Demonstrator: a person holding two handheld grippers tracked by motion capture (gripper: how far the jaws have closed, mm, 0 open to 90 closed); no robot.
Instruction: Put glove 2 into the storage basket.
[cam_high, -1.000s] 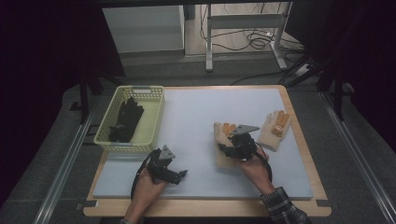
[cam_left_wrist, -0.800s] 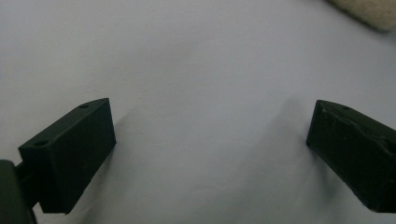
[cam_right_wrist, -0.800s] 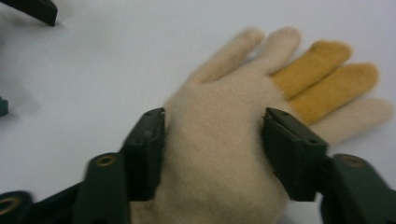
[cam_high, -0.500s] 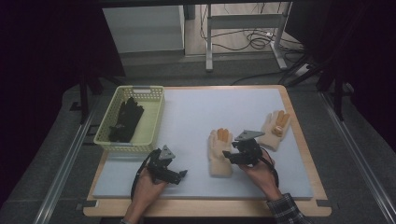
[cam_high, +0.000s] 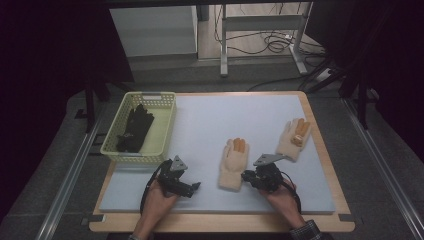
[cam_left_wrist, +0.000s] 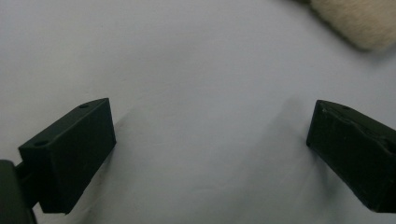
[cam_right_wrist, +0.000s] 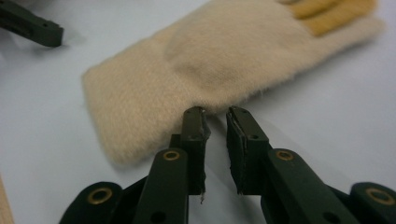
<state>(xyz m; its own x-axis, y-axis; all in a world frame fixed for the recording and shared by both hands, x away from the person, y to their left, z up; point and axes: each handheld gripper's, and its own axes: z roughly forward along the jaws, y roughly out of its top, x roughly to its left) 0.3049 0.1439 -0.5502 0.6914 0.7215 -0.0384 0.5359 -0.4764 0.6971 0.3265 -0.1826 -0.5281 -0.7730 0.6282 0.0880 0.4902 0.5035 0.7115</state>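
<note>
Surface: pale blue mat (cam_high: 215, 125) on wood-rimmed table (cam_high: 327, 150).
Near glove (cam_high: 233, 164): front centre.
Right gripper (cam_high: 246, 177): jaws narrowly parted, empty, beside its cuff.
Left gripper (cam_high: 196, 186): wide open, empty.
Open room: mat's middle, between basket (cam_high: 162, 132) and far glove (cam_high: 294, 139).

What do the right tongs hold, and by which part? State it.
Nothing. The right tongs sit almost shut, with an empty gap, at the edge of the fuzzy cream knit glove, near its cuff.
</note>
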